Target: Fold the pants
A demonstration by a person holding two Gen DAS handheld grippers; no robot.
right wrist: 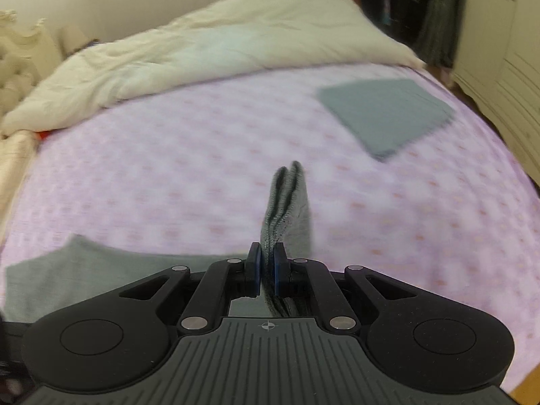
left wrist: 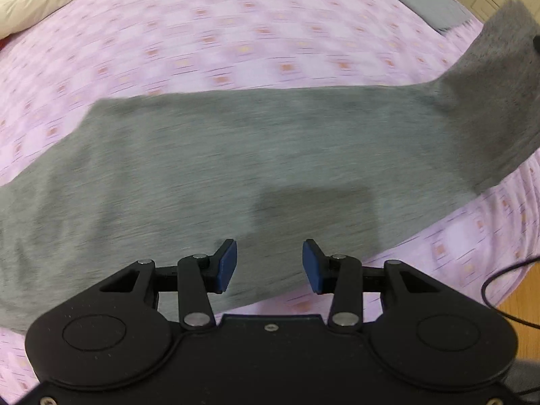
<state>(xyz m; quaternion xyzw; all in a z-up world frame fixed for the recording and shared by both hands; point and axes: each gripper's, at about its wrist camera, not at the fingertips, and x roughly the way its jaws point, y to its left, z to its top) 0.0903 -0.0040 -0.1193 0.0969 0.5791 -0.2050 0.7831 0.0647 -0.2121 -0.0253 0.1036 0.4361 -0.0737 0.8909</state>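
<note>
Grey pants (left wrist: pixel 209 168) lie stretched across the pink patterned bed sheet (left wrist: pixel 236 33) in the left wrist view. Their right end (left wrist: pixel 496 94) is lifted off the bed. My left gripper (left wrist: pixel 270 266) hovers above the pants' near edge, open, with nothing between its blue pads. In the right wrist view my right gripper (right wrist: pixel 266 266) is shut on a bunched edge of the grey pants (right wrist: pixel 287 202), which sticks up past the pads. The rest of the pants (right wrist: pixel 67 270) lies flat at lower left.
A folded blue-grey garment (right wrist: pixel 384 114) rests on the far right of the sheet (right wrist: pixel 168 168). A cream duvet (right wrist: pixel 202 50) is piled along the back. A black cable (left wrist: pixel 503 290) hangs off the bed's right edge over wooden floor. White cabinets (right wrist: pixel 506 50) stand right.
</note>
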